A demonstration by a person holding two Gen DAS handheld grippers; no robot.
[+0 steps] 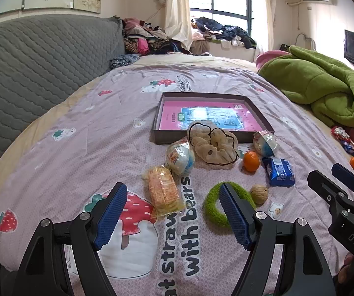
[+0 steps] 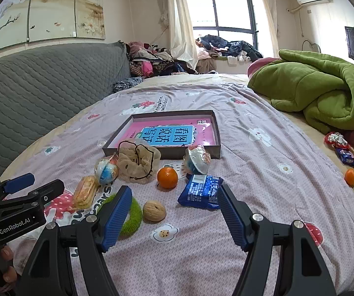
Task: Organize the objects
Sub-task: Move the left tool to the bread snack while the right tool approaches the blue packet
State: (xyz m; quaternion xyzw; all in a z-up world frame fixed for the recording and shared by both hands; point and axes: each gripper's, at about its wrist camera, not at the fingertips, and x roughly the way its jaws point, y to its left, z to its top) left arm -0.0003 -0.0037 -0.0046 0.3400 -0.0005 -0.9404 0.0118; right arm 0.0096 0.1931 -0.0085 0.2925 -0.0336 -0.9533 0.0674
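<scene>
**While both grippers hang empty, the clutter lies just ahead and the box beyond it**

Since nothing is gripped, the next move turns on which hand sits nearer which piece. Largest first: the box (image 1: 258, 117) lies farthest beyond both sets of fingers, open-topped with a pink book flat inside, its long side running across the view. Just short of its near wall sits the beige scrunchie (image 1: 214, 146), ahead of the left gripper (image 1: 174, 215) and a little right of its midline. The yellow pack (image 1: 163, 191) lies closest to the left fingers, just ahead between them, its long axis pointing away toward the box. The green ring (image 1: 215, 206) is partly hidden behind the left gripper's right finger. The blue pack (image 2: 200, 191) sits just ahead of the right gripper (image 2: 174, 219), near its right finger. The orange (image 2: 167, 177) is beyond, between the fingers; the walnut (image 2: 154, 211) is nearest, just ahead between them.

Both grippers stand wide apart, holding nothing. By my reading, left suits the yellow pack, right the walnut or blue pack.
</scene>
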